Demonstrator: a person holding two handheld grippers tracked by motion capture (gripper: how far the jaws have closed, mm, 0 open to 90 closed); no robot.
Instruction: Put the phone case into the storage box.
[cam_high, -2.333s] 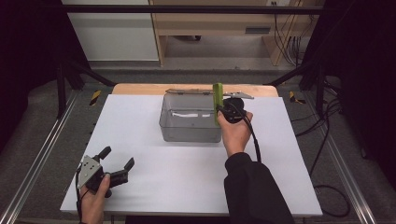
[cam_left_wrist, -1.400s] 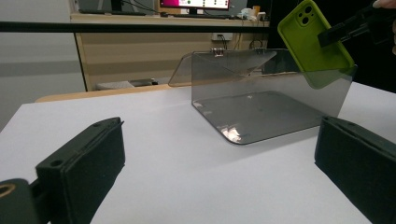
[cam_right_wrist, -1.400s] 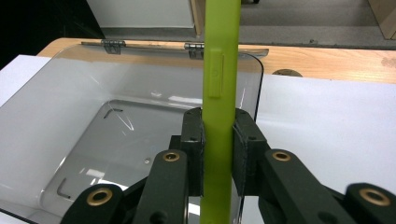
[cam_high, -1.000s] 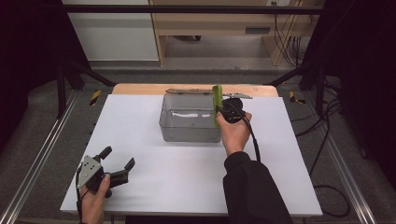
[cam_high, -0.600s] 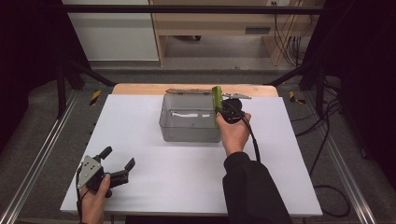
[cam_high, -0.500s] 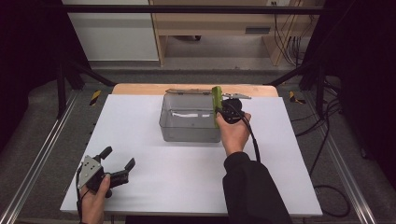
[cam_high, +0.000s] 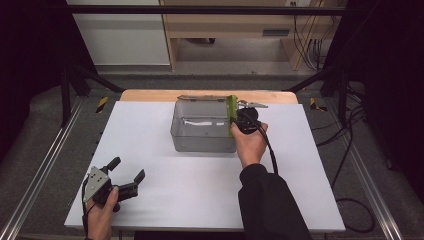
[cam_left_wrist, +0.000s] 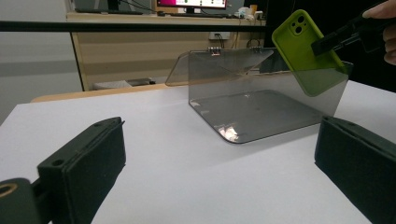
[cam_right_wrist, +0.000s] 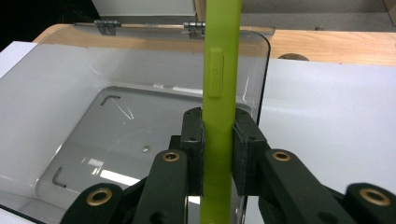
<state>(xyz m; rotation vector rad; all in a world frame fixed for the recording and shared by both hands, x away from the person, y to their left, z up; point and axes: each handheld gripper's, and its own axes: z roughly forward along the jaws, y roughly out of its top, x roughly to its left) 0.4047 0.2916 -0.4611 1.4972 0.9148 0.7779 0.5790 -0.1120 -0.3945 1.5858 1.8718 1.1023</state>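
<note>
The green phone case (cam_high: 231, 114) is clamped edge-on between the pads of the right tool (cam_right_wrist: 218, 140), and in the right gripper view both pads are seen pressed flat against its two faces. The case is held upright with a slight tilt, right at the right-hand wall of the clear plastic box (cam_high: 200, 140), its lower part dipped inside the box and seen through the smoky wall in the left gripper view (cam_left_wrist: 306, 51). The camera cut-out is turned to the top of the case. The box is set toward the far middle of the white bench (cam_high: 190, 190), and its hinged lid (cam_left_wrist: 210, 65) is thrown open at the back. The right hand (cam_high: 250, 145) is wrapped around the tool's body just beside the box, with the cable trailed down over the sleeve.

Over at the near left corner of the bench, the left tool (cam_high: 125, 172) is held low in the left hand (cam_high: 102, 210), well apart from the box. Its jaws are spread wide, with nothing caught between them.
</note>
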